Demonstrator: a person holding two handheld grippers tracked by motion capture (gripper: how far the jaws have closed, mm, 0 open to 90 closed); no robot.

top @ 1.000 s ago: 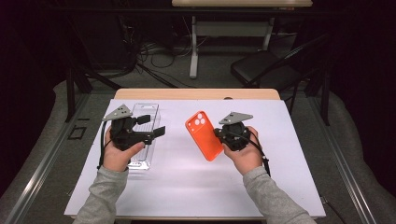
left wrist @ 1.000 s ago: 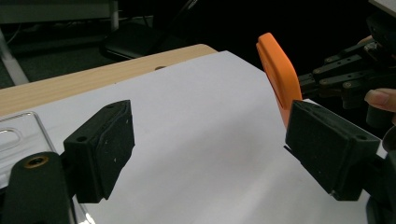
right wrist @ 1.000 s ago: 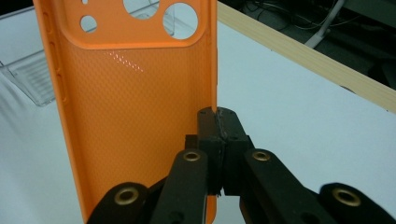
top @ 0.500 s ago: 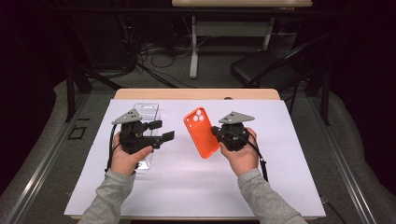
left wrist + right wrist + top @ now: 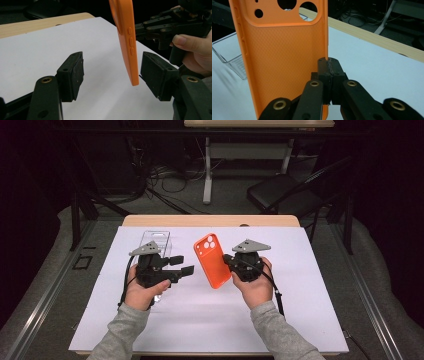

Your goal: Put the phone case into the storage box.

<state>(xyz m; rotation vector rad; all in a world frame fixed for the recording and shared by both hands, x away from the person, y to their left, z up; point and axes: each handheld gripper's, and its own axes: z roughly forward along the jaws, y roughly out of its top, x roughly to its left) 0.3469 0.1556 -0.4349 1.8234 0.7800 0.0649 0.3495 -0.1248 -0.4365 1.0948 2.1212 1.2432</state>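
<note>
Centrally, white sheet [image 5: 200, 330] over wooden table [image 5: 210, 220]. Orange phone case [image 5: 212, 261] held upright above sheet, one side wall pinched in closed right gripper [image 5: 231, 262]. Left gripper [image 5: 181, 265] half open, jaws just closing, case edge between pads, untouched. Clear plastic tray [image 5: 156, 240] behind left gripper.

High view overhead facing forward-down, both gripper views close, sharing the orange case [image 5: 126, 40].
</note>
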